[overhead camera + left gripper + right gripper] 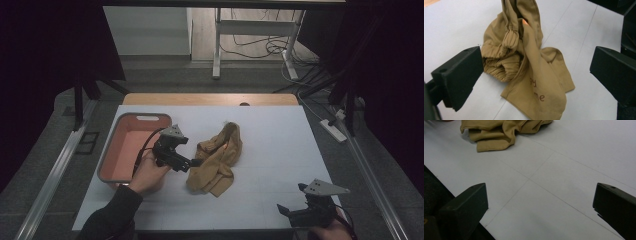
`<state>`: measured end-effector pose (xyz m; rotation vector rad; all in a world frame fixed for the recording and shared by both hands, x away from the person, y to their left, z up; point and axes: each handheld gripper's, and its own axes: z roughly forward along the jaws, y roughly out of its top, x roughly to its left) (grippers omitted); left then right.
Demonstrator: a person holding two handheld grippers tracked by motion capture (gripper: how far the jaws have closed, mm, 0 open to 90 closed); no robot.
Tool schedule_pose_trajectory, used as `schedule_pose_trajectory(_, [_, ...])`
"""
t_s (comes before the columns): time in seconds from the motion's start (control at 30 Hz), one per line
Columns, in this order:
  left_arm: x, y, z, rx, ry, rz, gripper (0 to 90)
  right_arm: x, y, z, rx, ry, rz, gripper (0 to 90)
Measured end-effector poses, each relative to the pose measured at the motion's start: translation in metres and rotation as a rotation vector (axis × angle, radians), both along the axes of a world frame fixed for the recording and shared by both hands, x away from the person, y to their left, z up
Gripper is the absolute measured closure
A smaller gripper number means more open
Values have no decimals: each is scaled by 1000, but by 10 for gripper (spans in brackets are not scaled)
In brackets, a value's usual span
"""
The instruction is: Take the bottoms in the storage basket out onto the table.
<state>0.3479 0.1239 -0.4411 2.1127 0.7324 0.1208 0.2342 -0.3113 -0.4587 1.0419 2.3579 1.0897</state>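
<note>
Garment (pixel 217 159), crumpled tan, lies mid-table. Left gripper (pixel 192 163) at its left edge, jaws spread, nothing held: approach step. Next: close on fabric. Right gripper (pixel 290 212) released, near front right corner.

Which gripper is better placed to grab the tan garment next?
Left. The left gripper sits right at the tan garment, its fingers open around the bunched cloth. The right gripper is open too, but far off near the table's front edge.
</note>
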Motion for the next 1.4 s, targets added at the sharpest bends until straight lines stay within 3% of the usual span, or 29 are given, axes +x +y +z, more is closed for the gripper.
schedule_pose_trajectory(0.23, [-4, 3, 0, 13, -1, 4, 0, 0, 0, 0, -1, 0, 0, 1])
schedule_pose_trajectory(1.4, [-19, 39, 1, -73, 21, 48, 0, 0, 0, 0, -3, 4, -1, 1])
